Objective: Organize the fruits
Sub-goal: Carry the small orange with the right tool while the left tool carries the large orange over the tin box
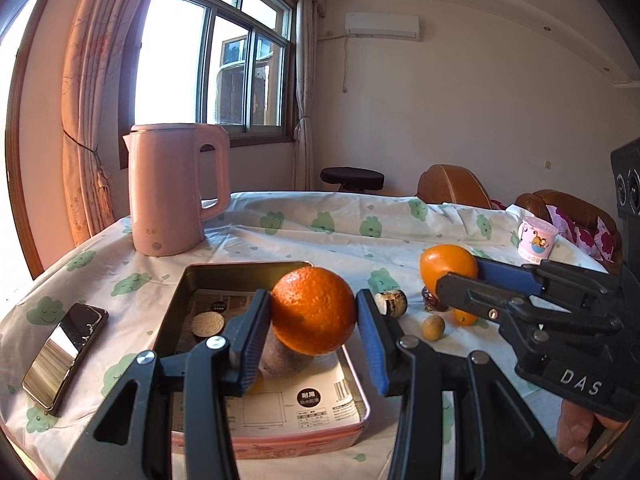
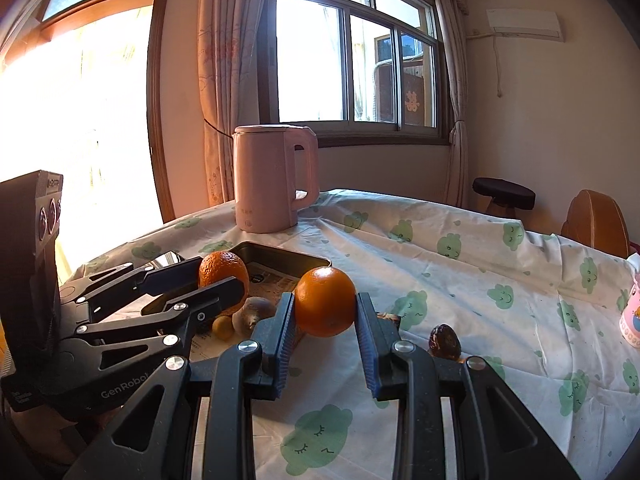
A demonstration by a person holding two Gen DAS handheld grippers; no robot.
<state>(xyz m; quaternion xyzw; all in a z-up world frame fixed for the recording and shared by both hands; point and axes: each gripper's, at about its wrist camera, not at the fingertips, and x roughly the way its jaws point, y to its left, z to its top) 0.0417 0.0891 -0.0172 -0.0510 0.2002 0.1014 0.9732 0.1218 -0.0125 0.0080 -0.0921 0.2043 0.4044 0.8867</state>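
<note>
An orange [image 1: 313, 311] is clamped between the pads of the left tongs [image 1: 314, 316] and is held above the tray [image 1: 224, 276], over a brown fruit [image 1: 280, 360] lying inside it. A second orange [image 2: 325, 301] is clamped in the right tongs [image 2: 325, 312], raised over the bench [image 2: 460, 280] just right of the tray. On the cloth near the tray a small tan fruit [image 1: 433, 327], a dark date [image 2: 444, 340] and a striped piece [image 1: 391, 302] are seen. A kettle [image 1: 176, 188] stands behind the tray, and a phone [image 1: 66, 354] lies to its left.
</note>
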